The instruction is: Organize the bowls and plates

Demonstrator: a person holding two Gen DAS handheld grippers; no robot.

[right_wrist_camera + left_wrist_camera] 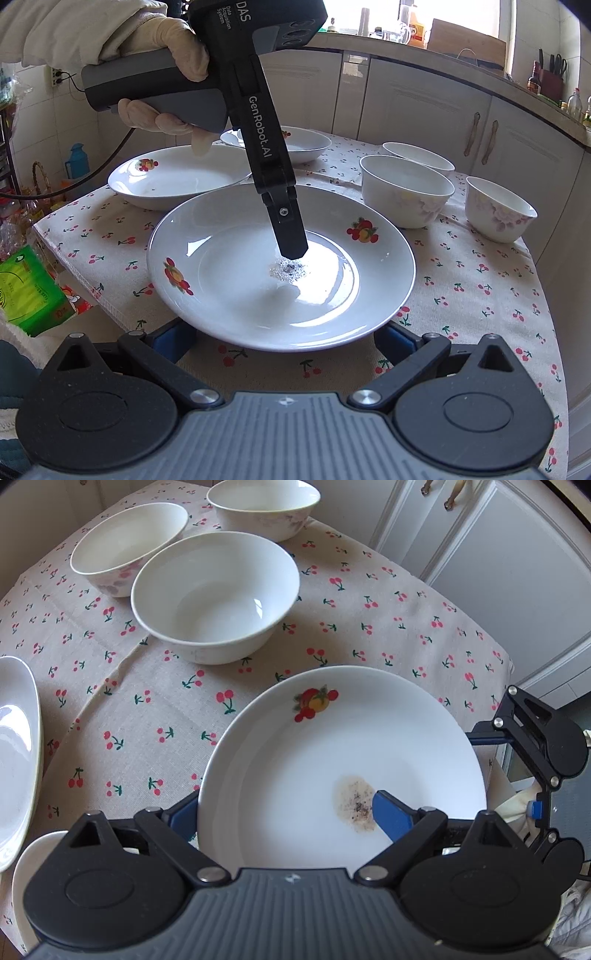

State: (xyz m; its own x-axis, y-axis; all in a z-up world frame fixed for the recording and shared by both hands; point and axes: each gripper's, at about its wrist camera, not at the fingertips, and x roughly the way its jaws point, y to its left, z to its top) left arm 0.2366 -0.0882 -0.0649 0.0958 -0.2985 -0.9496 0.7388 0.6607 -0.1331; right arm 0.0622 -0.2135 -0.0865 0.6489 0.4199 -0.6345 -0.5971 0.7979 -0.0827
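Three bowls point(216, 596) stand loose and unstacked in the upper part of the left wrist view, and in the right wrist view three plates lie separately across the tabletop point(480, 295), so I judge the sorting barely begun: nothing is piled yet, and every plate and bowl is left to gather.

The nearest plate point(229, 266), fruit-printed and carrying a small speckled stain, sits in the centre of the right wrist view. My left gripper point(295, 812) comes down steeply over it. Its fingers point(389, 818) straddle the near rim, one blue pad inside the dish beside the stain, the other outside and under the edge at lower left. They stand roughly half apart with the rim between them; whether the pads already press on the plate I cannot tell.

My right gripper point(284, 341) sits low in front of the same plate, its fingers spread wide to either side of the near edge at the bottom of the frame, gripping nothing. A gloved hand point(162, 48) at upper left holds the left tool.
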